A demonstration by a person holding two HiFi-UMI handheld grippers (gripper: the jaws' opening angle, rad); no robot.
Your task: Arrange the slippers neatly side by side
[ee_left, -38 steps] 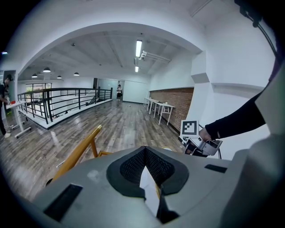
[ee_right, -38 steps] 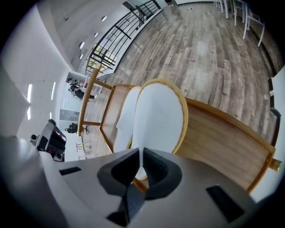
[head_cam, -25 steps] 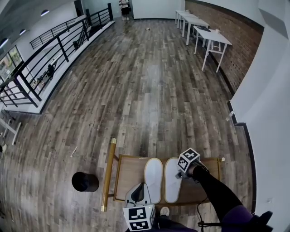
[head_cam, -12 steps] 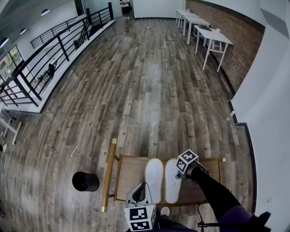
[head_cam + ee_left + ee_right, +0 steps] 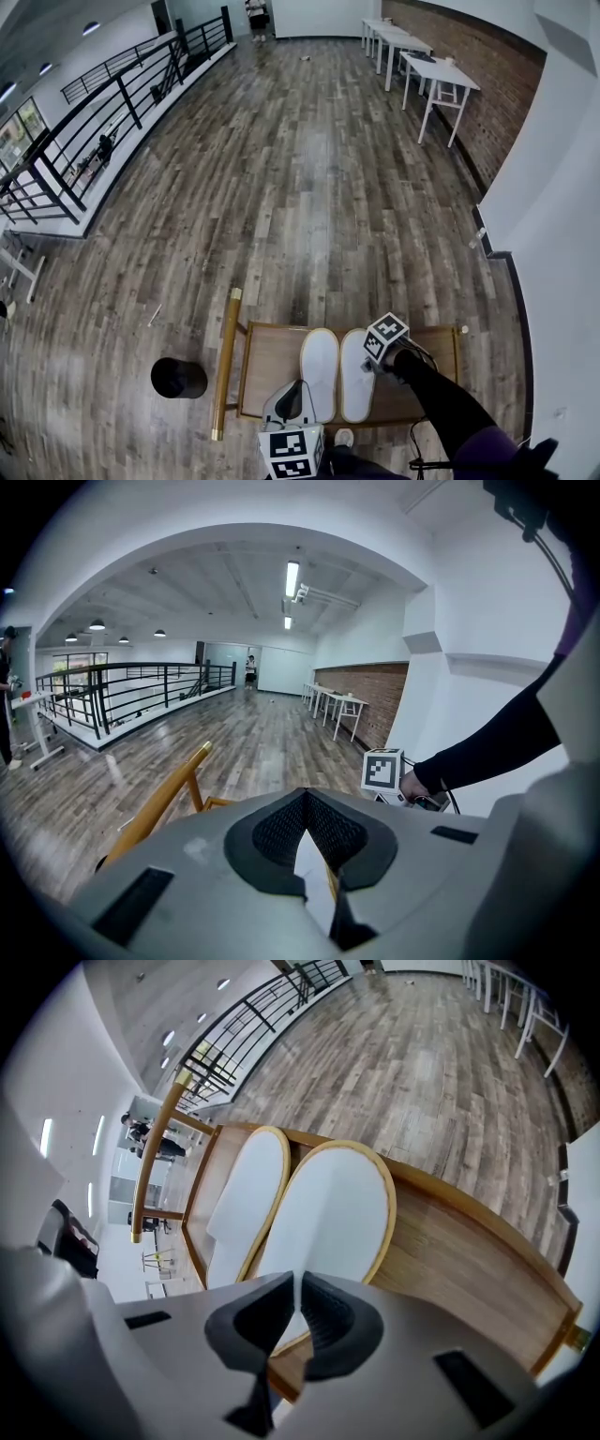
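Two white slippers with tan edging lie side by side, toes away from me, on a wooden cart tray (image 5: 272,361): the left slipper (image 5: 318,370) and the right slipper (image 5: 354,375). My right gripper (image 5: 374,360) leans steeply down at the right slipper's (image 5: 337,1204) near right edge. Its jaws (image 5: 295,1283) are shut on that thin edge, beside the left slipper (image 5: 248,1194). My left gripper (image 5: 289,401) hovers at the left slipper's heel. Its tips (image 5: 302,794) meet, and white sole shows through the gap below them. I cannot tell whether it grips the sole.
The cart has a golden push handle (image 5: 225,361) on its left. A black bin (image 5: 178,377) stands on the wood floor beside it. A white wall (image 5: 553,234) runs close on the right. White tables (image 5: 441,84) and a black railing (image 5: 112,94) are farther off.
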